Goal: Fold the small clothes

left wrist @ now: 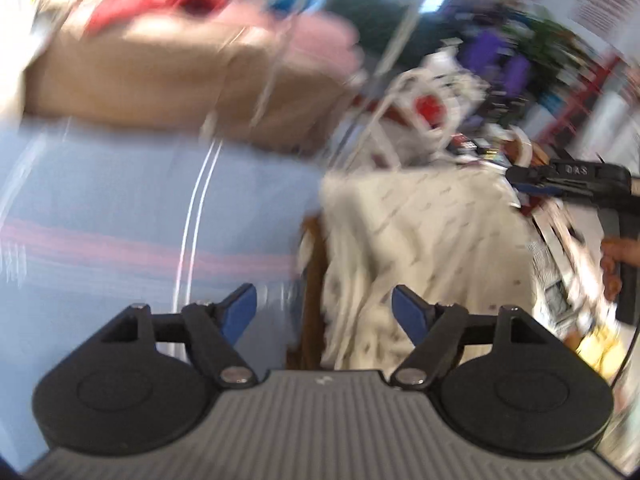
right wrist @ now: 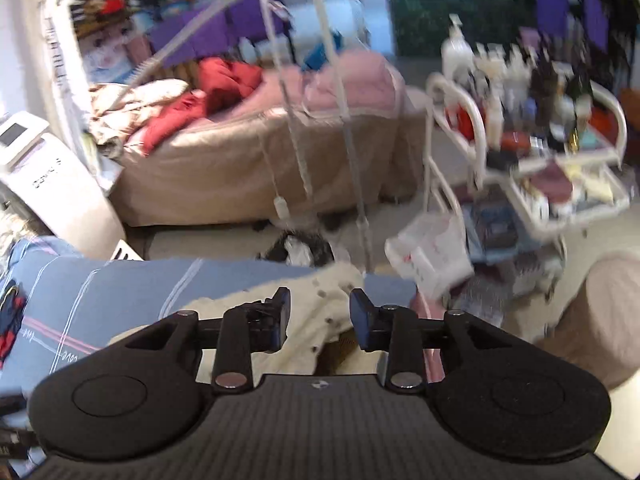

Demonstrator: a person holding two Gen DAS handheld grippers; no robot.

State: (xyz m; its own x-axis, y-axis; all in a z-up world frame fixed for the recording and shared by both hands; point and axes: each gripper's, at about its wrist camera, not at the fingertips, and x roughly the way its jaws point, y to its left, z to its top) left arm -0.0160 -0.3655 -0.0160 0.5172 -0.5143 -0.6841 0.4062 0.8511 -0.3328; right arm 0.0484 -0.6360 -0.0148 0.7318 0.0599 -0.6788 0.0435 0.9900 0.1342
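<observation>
Cream dotted garment (left wrist: 420, 240) hangs off the blue-sheeted bench (left wrist: 120, 200) at 3 o'clock; left tongs (left wrist: 324, 312) gape wide, right tongs (right wrist: 318, 316) part narrower, both holding nothing.

1. The garment (left wrist: 420, 248) is cream-white with a small dark speckled print, rumpled and unfolded.
2. In the left view it fills the frame from centre toward 3 o'clock, hanging over the edge of the blue striped sheet (left wrist: 120, 208).
3. In the right view, small buttons run down it (right wrist: 320, 320).
</observation>
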